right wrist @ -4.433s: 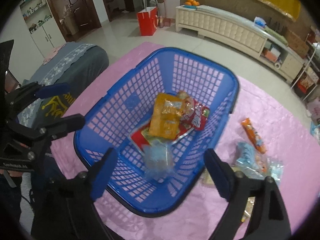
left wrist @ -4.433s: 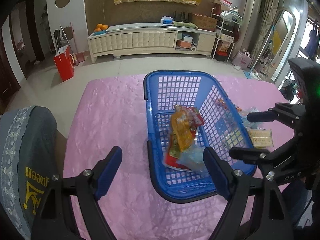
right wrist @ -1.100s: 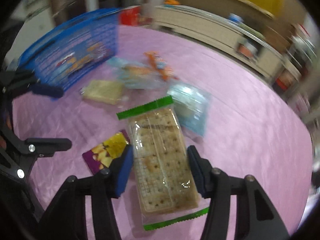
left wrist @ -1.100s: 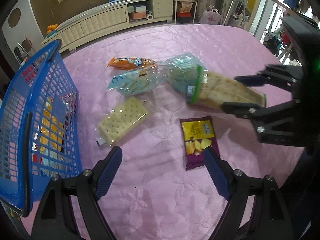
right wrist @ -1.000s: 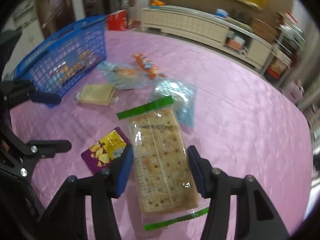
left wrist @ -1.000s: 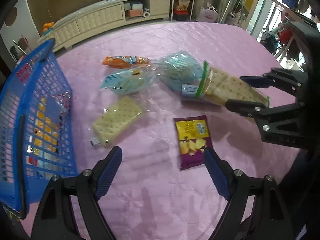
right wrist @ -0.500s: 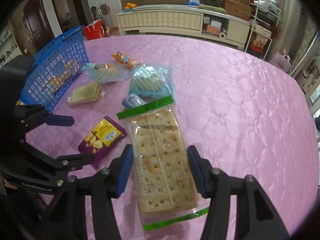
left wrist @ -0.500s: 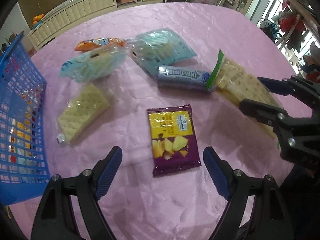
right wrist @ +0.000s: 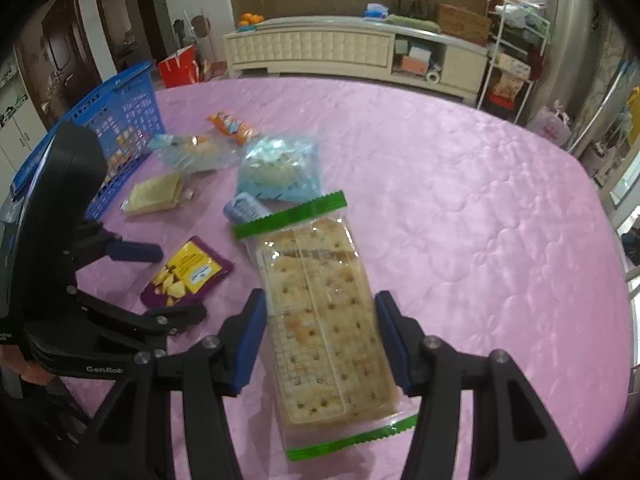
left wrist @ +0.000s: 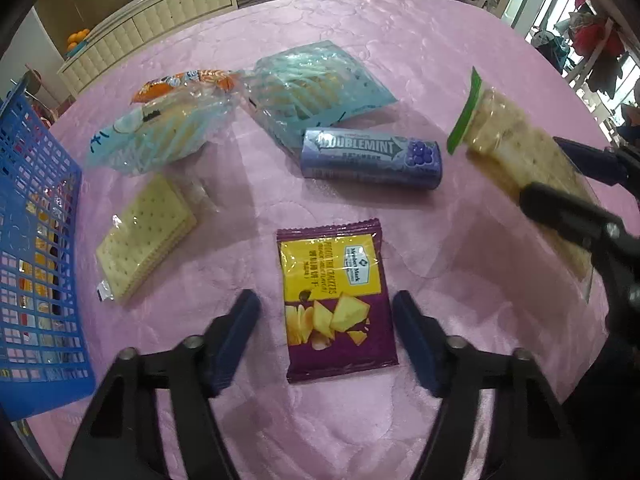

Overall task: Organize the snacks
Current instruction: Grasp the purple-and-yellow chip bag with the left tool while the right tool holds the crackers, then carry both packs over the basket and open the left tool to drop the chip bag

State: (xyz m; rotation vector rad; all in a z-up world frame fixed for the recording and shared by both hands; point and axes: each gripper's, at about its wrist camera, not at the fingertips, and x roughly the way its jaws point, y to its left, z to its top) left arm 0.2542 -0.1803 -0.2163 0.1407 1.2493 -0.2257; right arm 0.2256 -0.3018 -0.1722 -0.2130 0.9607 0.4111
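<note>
My right gripper (right wrist: pixel 320 320) is shut on a clear cracker pack with green ends (right wrist: pixel 320 312), held above the pink table; the pack also shows in the left wrist view (left wrist: pixel 516 160). My left gripper (left wrist: pixel 326 320) is open, its jaws on either side of a purple and yellow chip packet (left wrist: pixel 336 300) lying flat on the cloth; the packet also shows in the right wrist view (right wrist: pixel 188 272). The blue basket (left wrist: pixel 28 240) with snacks inside stands at the left edge.
On the pink cloth (left wrist: pixel 400 60) lie a Doublemint roll (left wrist: pixel 372 158), a pale cracker pack (left wrist: pixel 144 236), a light blue bag (left wrist: pixel 316 84), a clear bag of biscuits (left wrist: pixel 160 136) and an orange packet (left wrist: pixel 180 82). The table edge curves at the right.
My left gripper has come down closer to the chip packet and its jaws have narrowed around it. My right gripper still holds the cracker pack and has drifted right, away from the basket.
</note>
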